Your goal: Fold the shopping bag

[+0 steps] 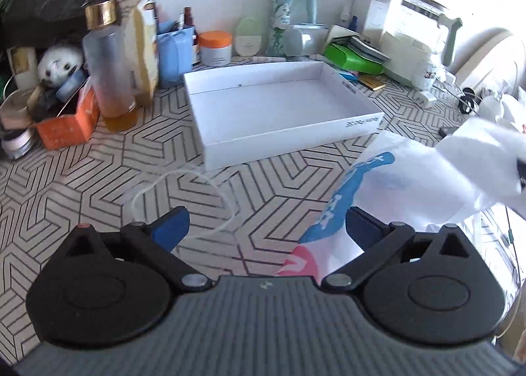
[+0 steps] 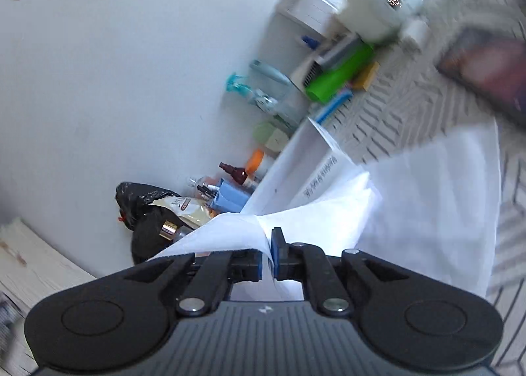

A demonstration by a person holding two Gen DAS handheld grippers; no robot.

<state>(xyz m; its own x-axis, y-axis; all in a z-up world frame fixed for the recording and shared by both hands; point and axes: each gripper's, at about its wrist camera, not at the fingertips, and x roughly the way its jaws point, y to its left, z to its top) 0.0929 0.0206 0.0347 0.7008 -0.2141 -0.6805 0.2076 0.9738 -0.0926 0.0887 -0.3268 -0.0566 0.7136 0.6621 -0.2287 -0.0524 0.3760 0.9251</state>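
My shopping bag (image 1: 411,175) is thin, matt white plastic, half see-through, with blue and pink print. My tongs (image 1: 266,224) are matt black plastic with ribbed grey housing, blue pads and shiny metal pivots. The table (image 1: 98,178) wears a smooth, line-patterned cover. The white tray (image 1: 289,142) looks like matt cardboard. The frosted bottle (image 1: 108,60) has a glossy gold cap.

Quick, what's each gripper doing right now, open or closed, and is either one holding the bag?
Left gripper: open, holding nothing; the shopping bag lies beside its right finger.
Right gripper: closed on a fold of the shopping bag.
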